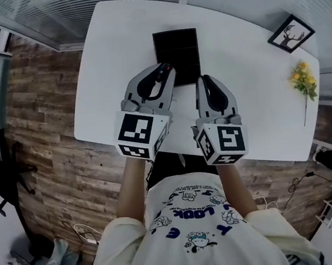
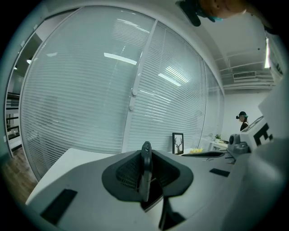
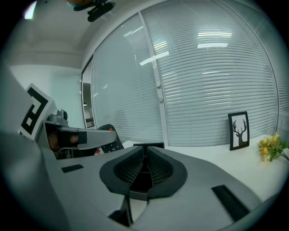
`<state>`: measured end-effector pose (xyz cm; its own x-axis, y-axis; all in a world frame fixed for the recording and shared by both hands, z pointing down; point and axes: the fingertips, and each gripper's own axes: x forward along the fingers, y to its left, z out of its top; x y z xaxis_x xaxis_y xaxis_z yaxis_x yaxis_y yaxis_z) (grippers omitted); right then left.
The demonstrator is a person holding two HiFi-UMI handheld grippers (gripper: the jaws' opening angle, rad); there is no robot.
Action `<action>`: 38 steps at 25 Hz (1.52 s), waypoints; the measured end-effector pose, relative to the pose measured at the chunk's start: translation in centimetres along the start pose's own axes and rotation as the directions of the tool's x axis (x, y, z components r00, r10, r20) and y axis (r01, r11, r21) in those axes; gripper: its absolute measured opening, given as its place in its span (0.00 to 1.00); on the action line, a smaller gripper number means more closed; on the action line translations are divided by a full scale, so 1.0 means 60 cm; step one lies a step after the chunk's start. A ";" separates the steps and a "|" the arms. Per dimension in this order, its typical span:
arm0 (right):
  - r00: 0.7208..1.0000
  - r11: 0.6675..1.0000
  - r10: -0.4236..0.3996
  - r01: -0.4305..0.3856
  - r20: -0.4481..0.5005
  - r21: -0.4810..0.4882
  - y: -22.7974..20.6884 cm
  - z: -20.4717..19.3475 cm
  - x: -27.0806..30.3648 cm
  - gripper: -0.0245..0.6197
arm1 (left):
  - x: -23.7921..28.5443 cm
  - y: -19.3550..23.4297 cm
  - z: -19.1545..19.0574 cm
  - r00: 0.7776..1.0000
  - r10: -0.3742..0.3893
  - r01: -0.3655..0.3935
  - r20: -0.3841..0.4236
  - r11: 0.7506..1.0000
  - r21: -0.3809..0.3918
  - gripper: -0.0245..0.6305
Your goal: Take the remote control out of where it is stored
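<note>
A slim black remote control (image 1: 169,70) with a red button stands edge-on between the jaws of my left gripper (image 1: 163,74), which is shut on it, above the white table (image 1: 108,63). In the left gripper view the remote (image 2: 145,173) runs upright between the pads. Just beyond lies a flat black storage box (image 1: 177,53) on the table. My right gripper (image 1: 203,81) hovers to the right of the left one, jaws together with nothing in them (image 3: 143,155). From the right gripper view the remote (image 3: 108,139) shows at the left in the left gripper (image 3: 92,136), with the box (image 3: 148,145) ahead.
A framed deer picture (image 1: 290,34) and a sprig of yellow flowers (image 1: 302,77) lie at the table's right end. Window blinds (image 3: 212,81) run along the far side. The table's near edge (image 1: 100,140) lies under my grippers, above a wood floor.
</note>
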<state>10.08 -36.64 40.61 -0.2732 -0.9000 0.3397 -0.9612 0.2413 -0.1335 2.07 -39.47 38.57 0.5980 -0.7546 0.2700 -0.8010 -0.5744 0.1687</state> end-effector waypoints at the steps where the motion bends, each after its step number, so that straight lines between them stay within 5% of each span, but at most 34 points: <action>1: 1.000 1.000 0.001 -0.001 0.005 -0.002 0.004 0.003 -0.004 0.11 | -0.006 -0.001 0.007 1.000 0.000 0.000 0.009 1.000 0.003 0.15; 14: 0.997 0.997 0.066 -0.064 0.047 -0.039 0.073 0.033 -0.023 0.11 | -0.105 0.017 0.044 0.993 0.094 -0.094 0.075 0.996 -0.005 0.15; 25: 0.990 0.988 0.138 -0.136 0.032 -0.079 0.151 0.017 -0.021 0.11 | -0.195 0.073 0.007 0.970 0.236 -0.231 0.066 0.971 -0.064 0.15; 38: 0.983 0.979 0.183 -0.182 0.012 -0.093 0.203 0.004 -0.027 0.11 | -0.245 0.093 -0.026 0.953 0.298 -0.293 0.049 0.952 -0.087 0.15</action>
<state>-1.19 -32.35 38.21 -0.4444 -0.8448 0.2981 -0.8950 0.4334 -0.1060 -11.21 -31.10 37.04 0.3333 -0.9059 0.2613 -0.9402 -0.2985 0.1641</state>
